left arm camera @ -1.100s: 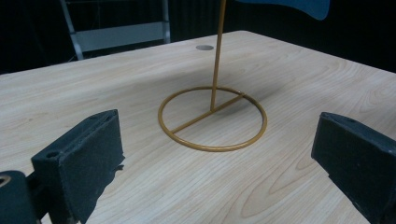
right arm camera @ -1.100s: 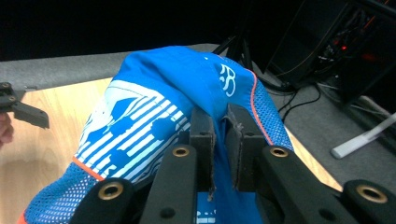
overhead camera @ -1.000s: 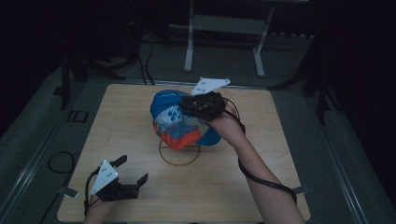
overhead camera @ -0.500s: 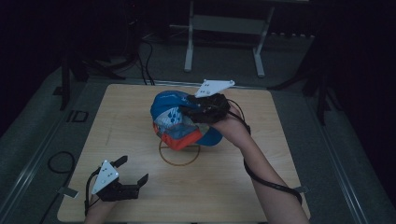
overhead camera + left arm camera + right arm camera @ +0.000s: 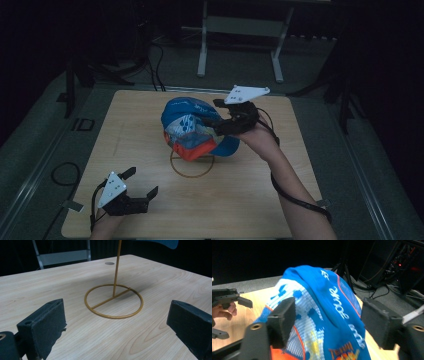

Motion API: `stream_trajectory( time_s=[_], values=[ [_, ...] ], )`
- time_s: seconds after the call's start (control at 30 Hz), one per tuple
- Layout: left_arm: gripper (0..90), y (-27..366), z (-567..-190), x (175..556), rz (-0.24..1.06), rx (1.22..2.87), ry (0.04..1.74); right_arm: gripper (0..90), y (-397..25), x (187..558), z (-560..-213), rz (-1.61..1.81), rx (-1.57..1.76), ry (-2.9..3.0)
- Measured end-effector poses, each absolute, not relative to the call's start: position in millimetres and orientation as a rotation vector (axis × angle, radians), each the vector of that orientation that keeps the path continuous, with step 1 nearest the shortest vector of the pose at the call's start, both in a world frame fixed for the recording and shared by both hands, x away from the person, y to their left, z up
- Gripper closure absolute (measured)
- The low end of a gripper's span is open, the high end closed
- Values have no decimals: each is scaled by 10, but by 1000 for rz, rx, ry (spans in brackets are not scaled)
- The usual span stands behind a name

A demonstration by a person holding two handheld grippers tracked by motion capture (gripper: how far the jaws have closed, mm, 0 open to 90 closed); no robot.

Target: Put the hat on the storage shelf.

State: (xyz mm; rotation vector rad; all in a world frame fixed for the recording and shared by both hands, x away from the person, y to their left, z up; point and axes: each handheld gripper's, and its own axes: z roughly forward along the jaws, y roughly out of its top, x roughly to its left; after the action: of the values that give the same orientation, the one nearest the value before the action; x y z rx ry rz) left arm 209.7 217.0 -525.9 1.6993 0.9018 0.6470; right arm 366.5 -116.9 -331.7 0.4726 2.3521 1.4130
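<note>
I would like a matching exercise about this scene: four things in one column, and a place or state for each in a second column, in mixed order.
Things:
1. cap
2. wire stand
3. left tool
4. right tool

Places or states:
A. open, low over the near left part of the table
B. blue with white and orange print, on top of the stand
C. open, jaws on either side of the cap
D. gold ring base on the wood, thin upright rod

Pairs: 1-B, 2-D, 3-A, 4-C
</note>
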Motion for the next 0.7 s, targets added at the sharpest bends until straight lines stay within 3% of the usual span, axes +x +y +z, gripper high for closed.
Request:
stream_trajectory(
  time_s=[0.1,0.7],
  values=[
    [24,2157,-5270,2100,644,1703,904,149,-1304,3671,-3349,1439,493,2355],
    [24,2166,-5299,2089,642,1707,905,130,-1840,3663,-3721,1429,553,2338]
  ],
)
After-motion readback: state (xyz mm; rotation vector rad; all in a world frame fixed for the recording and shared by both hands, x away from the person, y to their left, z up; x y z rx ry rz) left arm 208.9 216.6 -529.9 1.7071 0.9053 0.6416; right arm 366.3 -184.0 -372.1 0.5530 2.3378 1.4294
